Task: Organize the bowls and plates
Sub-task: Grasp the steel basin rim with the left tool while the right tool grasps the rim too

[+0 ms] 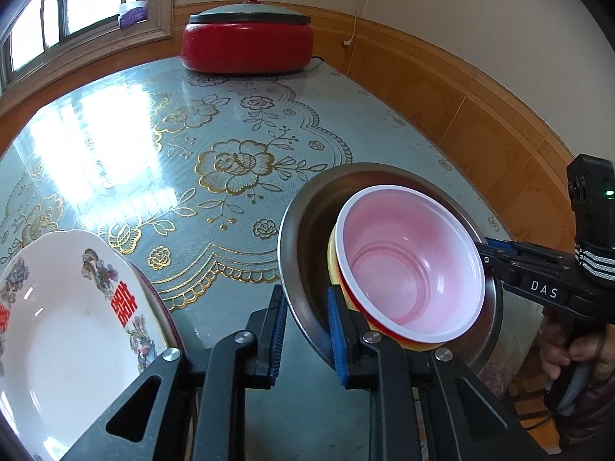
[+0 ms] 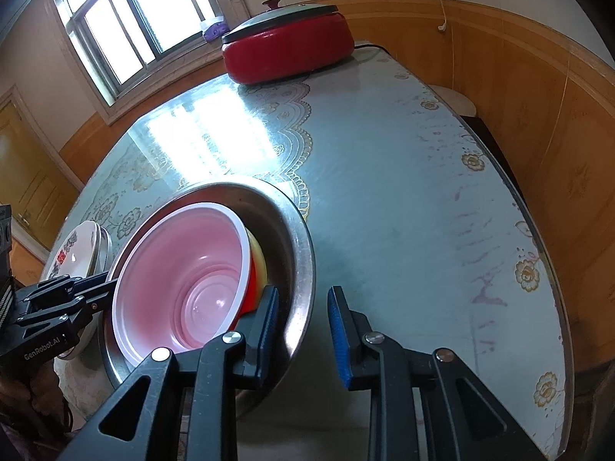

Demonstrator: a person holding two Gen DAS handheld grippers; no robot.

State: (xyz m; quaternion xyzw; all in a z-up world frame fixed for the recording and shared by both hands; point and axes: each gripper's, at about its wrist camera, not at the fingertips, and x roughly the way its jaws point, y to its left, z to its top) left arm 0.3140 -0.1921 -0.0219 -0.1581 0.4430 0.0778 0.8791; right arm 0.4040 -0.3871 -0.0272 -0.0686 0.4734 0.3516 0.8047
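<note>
Blue ribbed pads of my left tool (image 1: 307, 330) straddle the near rim of the steel basin (image 1: 303, 230), narrowly set; my right tool (image 2: 303, 330) straddles its other rim likewise. Whether either pinches, I cannot tell. Inside sits a smooth pink-lined plastic bowl (image 1: 411, 261) on the glossy floral desk (image 1: 215, 146). A round china plate (image 1: 65, 330) lies left.

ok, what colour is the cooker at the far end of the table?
Red body with a grey-green lid and a dark red knob: the cooker. Clearest in the left wrist view.

Bright window (image 2: 127, 27) glare on table (image 1: 96, 146); fisheye-warped edges.
</note>
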